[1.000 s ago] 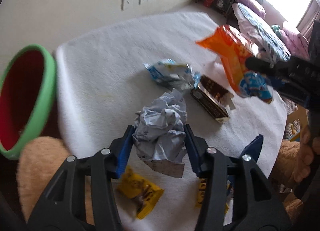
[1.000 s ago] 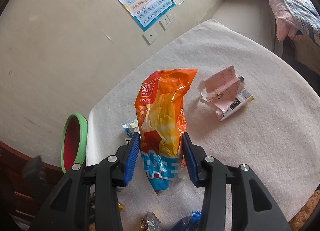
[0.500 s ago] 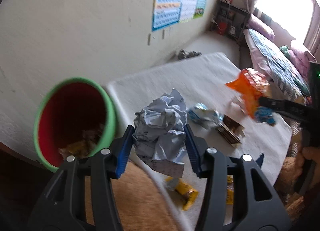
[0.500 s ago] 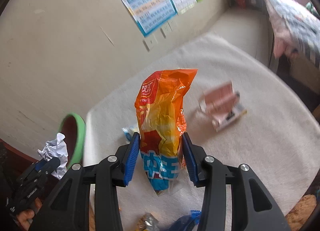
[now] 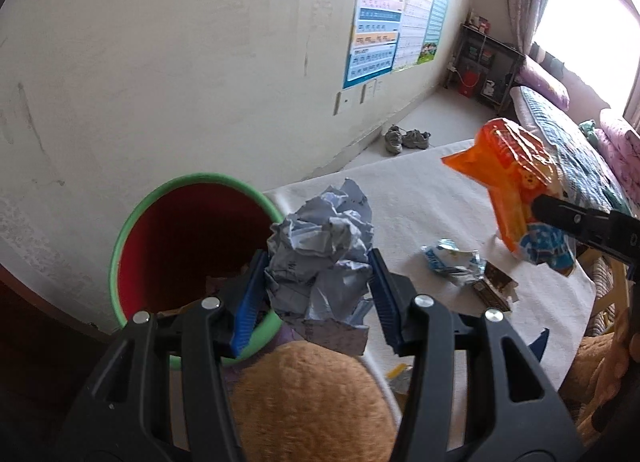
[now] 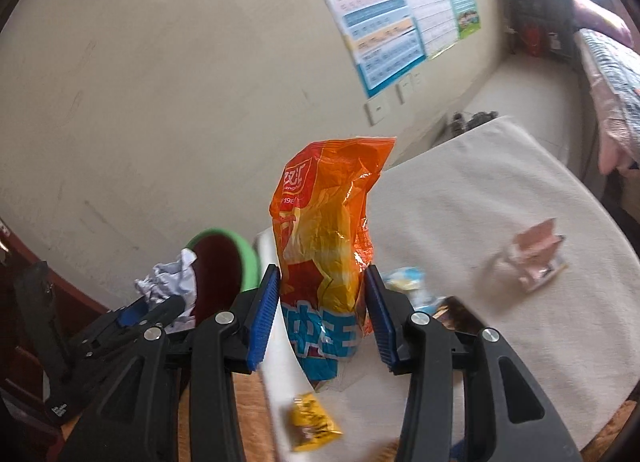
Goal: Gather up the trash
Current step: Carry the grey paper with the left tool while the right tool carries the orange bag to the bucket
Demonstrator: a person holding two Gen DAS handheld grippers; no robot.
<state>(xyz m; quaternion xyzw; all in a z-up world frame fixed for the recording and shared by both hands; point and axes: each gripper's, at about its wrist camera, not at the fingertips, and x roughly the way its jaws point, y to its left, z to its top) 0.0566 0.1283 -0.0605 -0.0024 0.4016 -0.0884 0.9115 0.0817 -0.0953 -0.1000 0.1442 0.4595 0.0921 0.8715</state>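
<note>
Within the last second the left tongs point(image 5: 318, 294), clamped on the crumpled grey-white paper ball point(image 5: 320, 250), swung off the white-clothed bench point(image 5: 420, 198) to the rim of the green-rimmed red plastic bin point(image 5: 188, 246); release looks next. The right tongs point(image 6: 322, 306) still grip the orange crinkly snack bag point(image 6: 324, 230) above the bench, bin-bound afterwards

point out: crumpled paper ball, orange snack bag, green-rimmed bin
crumpled paper ball point(image 5: 320, 254): left wrist view, middle of the wad between the tongs.
orange snack bag point(image 6: 324, 230): right wrist view, mid-body above the tongs.
green-rimmed bin point(image 5: 192, 246): left wrist view, red inner wall.
</note>
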